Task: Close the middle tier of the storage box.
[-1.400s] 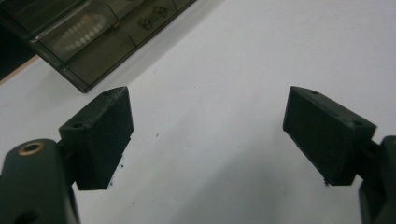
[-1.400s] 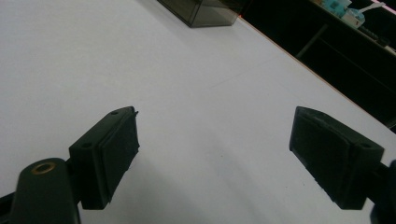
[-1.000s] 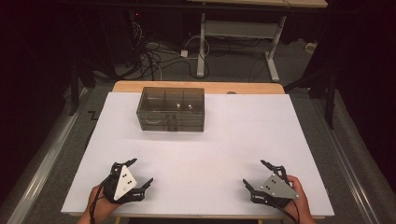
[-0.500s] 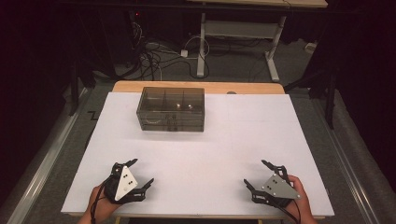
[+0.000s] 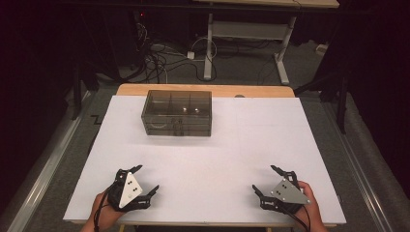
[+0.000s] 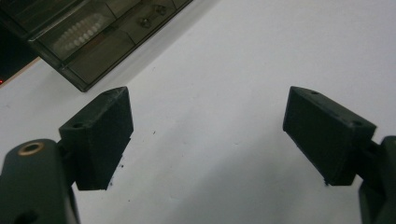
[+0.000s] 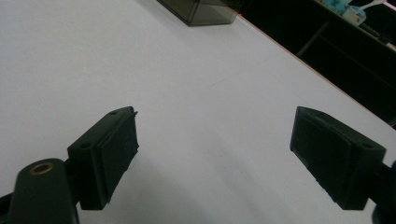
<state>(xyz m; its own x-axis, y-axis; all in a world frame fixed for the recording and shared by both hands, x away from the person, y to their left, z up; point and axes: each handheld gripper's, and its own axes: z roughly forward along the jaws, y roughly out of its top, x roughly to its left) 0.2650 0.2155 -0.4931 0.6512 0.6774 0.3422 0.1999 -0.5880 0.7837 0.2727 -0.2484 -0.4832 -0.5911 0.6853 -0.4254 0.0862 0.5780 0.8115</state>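
nothing started yet. left gripper (image 5: pixel 143 180) and right gripper (image 5: pixel 269 181) both spread wide, holding nothing, parked at the near table edge. smoky compartment box (image 5: pixel 177 112) sits closed at the far side, untouched, well apart.

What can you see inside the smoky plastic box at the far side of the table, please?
Through the tinted lid, the box shows dividers forming compartments. Some hold small metal bits; one holds a pale row of small pieces. What they are is too blurred to tell.
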